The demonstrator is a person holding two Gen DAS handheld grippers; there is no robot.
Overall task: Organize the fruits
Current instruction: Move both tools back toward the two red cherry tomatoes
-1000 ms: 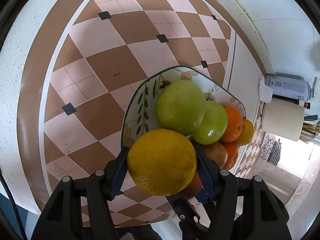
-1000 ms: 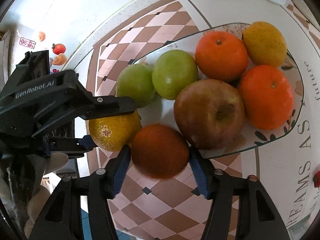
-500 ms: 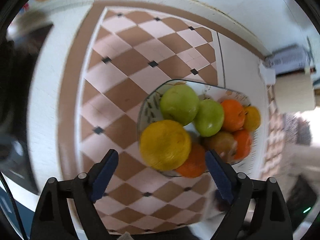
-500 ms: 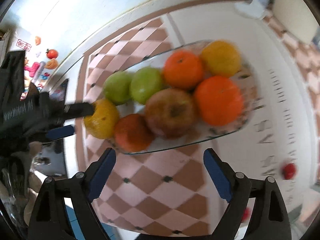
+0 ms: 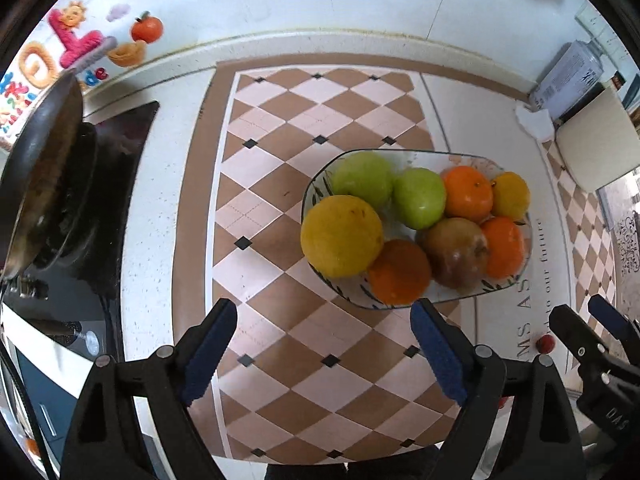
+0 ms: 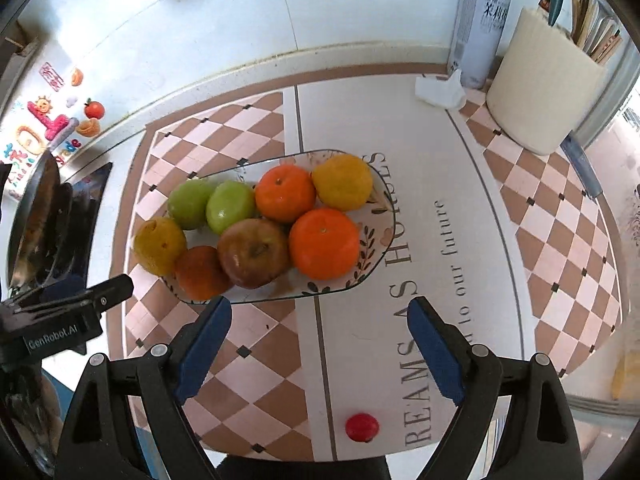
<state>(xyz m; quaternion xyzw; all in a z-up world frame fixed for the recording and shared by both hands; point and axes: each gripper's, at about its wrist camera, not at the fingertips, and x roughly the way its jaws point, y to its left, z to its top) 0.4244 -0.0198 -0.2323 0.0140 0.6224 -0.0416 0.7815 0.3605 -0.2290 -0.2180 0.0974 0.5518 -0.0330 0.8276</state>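
Landmark: the oval plate (image 5: 320,184) (image 6: 384,216) on the checkered mat (image 5: 280,128) (image 6: 224,128).

Left of the plate: a dark pan (image 5: 44,160) (image 6: 32,216) on a black stove. The left wrist view shows the stove's front edge and knob area, which the right wrist view does not show.

On the plate, left to right: a large yellow citrus (image 5: 342,236) (image 6: 160,246) over the left rim, a dark orange (image 5: 400,272) (image 6: 200,272) touching it, two green apples (image 5: 362,178) (image 6: 190,204), a red-brown apple (image 5: 456,254) (image 6: 254,252), two bright oranges (image 5: 468,194) (image 6: 285,193) and a small yellow citrus (image 5: 511,196) (image 6: 342,180) at the right end.

Below the plate: the left gripper (image 5: 322,356) (image 6: 86,296) and right gripper (image 6: 320,354) (image 5: 592,328), each spread wide with nothing between the blue pads, clear of the fruit.

Right of the plate: a spray can (image 6: 480,20) (image 5: 568,76) and a paper roll (image 6: 540,92) (image 5: 596,148). Only the right wrist view shows the utensils behind the roll and all of the small red ball (image 6: 362,427) on the mat's lettered panel.
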